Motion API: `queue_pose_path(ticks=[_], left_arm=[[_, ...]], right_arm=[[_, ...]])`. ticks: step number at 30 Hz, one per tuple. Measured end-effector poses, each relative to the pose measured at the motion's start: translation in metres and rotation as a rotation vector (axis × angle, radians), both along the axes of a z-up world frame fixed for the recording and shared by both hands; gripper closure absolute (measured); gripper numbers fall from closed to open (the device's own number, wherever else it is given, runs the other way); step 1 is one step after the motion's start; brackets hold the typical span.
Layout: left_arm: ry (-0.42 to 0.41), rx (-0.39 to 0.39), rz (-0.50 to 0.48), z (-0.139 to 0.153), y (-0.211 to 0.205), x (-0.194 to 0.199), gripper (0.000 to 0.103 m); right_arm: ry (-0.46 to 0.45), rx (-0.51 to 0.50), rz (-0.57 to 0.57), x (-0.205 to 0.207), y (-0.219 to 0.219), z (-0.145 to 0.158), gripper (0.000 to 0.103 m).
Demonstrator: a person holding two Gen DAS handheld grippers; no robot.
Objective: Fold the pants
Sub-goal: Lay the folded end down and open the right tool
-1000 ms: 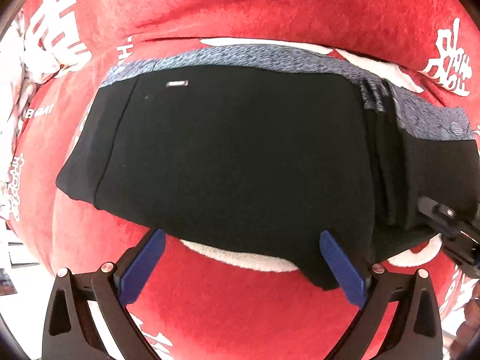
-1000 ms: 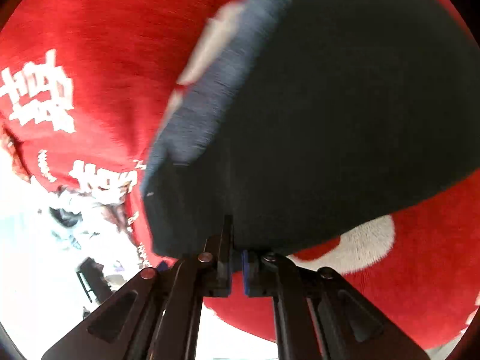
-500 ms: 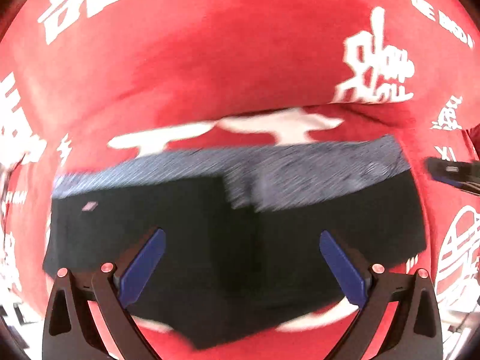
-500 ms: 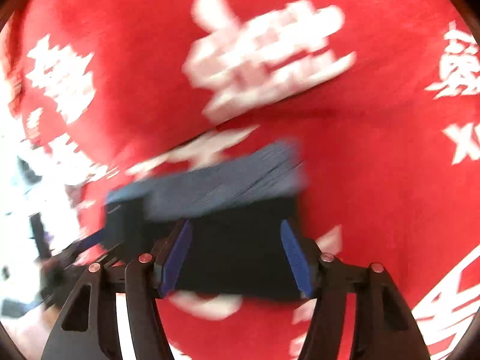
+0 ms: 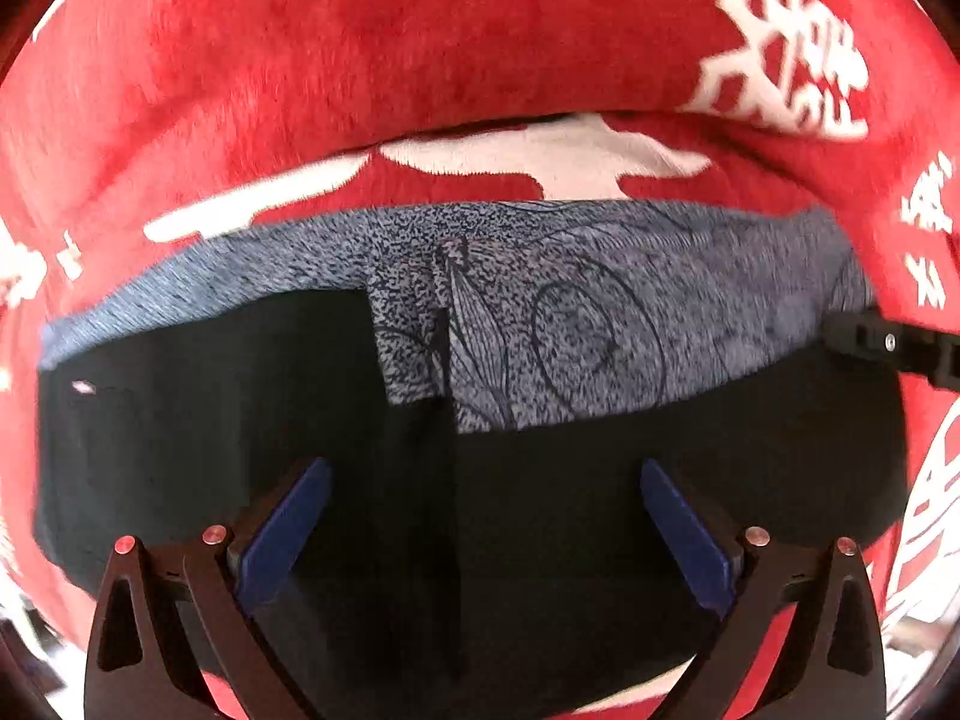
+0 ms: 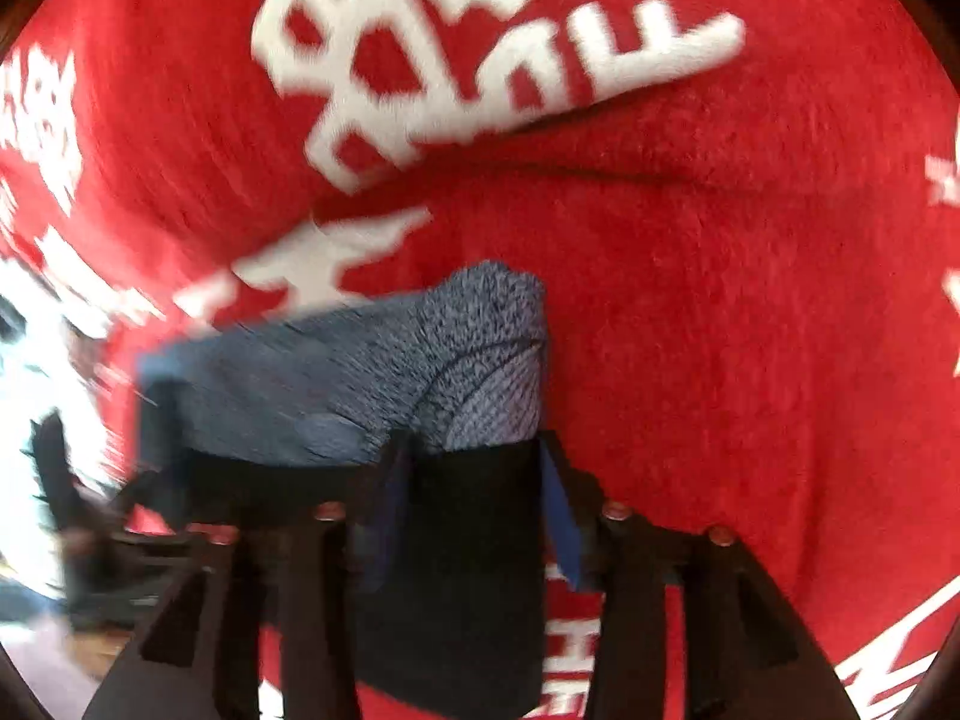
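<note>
Red blanket (image 5: 420, 48); folded pants (image 5: 180, 450) long axis left-right, waistband far.

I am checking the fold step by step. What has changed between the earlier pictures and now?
The right gripper, shut on the black pants a second ago, has let go; its jaws opened and have just been closing a little, with the pants' edge between them but not pinched. Both grippers slid across, bringing the grey-blue waistband into view. The left gripper stayed open, and the pants stayed on the red blanket.

L gripper (image 5: 480, 534) wide open, R gripper (image 6: 477, 516) closing a bit
</note>
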State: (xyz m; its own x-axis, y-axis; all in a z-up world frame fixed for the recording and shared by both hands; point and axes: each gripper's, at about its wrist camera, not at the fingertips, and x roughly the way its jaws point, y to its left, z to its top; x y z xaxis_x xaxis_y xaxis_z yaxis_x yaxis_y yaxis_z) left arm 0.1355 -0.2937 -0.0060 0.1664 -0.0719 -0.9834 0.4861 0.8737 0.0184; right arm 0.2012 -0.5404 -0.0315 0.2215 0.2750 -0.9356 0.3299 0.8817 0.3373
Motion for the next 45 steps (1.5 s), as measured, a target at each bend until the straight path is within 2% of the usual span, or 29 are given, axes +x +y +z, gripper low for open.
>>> queue_pose_path(ticks=[2,4,6,7,8,9,10,12,16,17,18,20,21,23,28,31,36,39,41,45], left_arm=[[-0.016,0.014,-0.011,0.004,0.007,-0.006,0.0],[-0.016,0.004,0.04,0.012,0.024,-0.008,0.0],[-0.012,-0.013,0.086,0.019,0.041,-0.01,0.0],[-0.01,-0.029,0.107,0.024,0.05,-0.012,0.0],[-0.019,-0.031,0.128,0.03,0.062,-0.016,0.0],[-0.026,-0.026,0.135,0.033,0.066,-0.018,0.0],[-0.036,-0.016,0.144,0.037,0.076,-0.021,0.0],[-0.043,-0.01,0.159,0.04,0.088,-0.027,0.0],[-0.023,-0.004,0.212,0.034,0.128,-0.035,0.0],[-0.017,0.003,0.224,0.033,0.137,-0.037,0.0],[-0.013,0.01,0.233,0.032,0.146,-0.038,0.0],[-0.005,0.013,0.246,0.03,0.162,-0.039,0.0],[0.002,0.016,0.251,0.03,0.167,-0.04,0.0],[0.01,0.015,0.268,0.033,0.181,-0.041,0.0],[0.014,0.008,0.288,0.04,0.203,-0.043,0.0],[0.023,0.002,0.302,0.041,0.213,-0.043,0.0],[0.032,0.0,0.322,0.04,0.226,-0.043,0.0],[0.037,-0.005,0.326,0.04,0.23,-0.043,0.0],[0.038,-0.009,0.324,0.041,0.232,-0.044,0.0],[0.047,-0.004,0.317,0.042,0.237,-0.045,0.0]], right_arm=[[-0.005,-0.096,0.018,-0.001,0.016,0.013,0.046],[-0.05,-0.183,-0.003,-0.009,0.026,0.035,0.046],[-0.135,-0.167,-0.027,-0.019,0.035,0.059,0.048],[-0.181,-0.105,-0.017,-0.02,0.044,0.069,0.053],[-0.193,-0.057,0.008,-0.014,0.055,0.07,0.068],[-0.19,0.006,0.055,-0.005,0.069,0.068,0.074],[-0.186,0.043,0.088,0.006,0.082,0.063,0.074],[-0.179,0.068,0.109,0.025,0.102,0.05,0.075],[-0.085,0.164,0.034,0.062,0.134,-0.004,0.075],[-0.074,0.18,0.026,0.067,0.147,-0.01,0.073],[-0.1,0.156,0.05,0.069,0.162,-0.004,0.062],[-0.097,0.074,0.175,0.065,0.192,0.012,0.05],[-0.096,0.042,0.229,0.063,0.203,0.019,0.05],[-0.104,0.088,0.288,0.051,0.212,0.033,0.05],[-0.097,0.012,0.214,0.017,0.203,0.059,0.05],[-0.074,-0.022,0.143,-0.001,0.188,0.06,0.05],[0.018,-0.027,0.041,-0.013,0.173,0.036,0.05],[0.056,-0.027,0.041,-0.003,0.192,0.019,0.049],[0.028,0.003,0.083,0.004,0.209,0.025,0.046],[0.001,-0.01,0.175,0.0,0.237,0.043,0.044]])
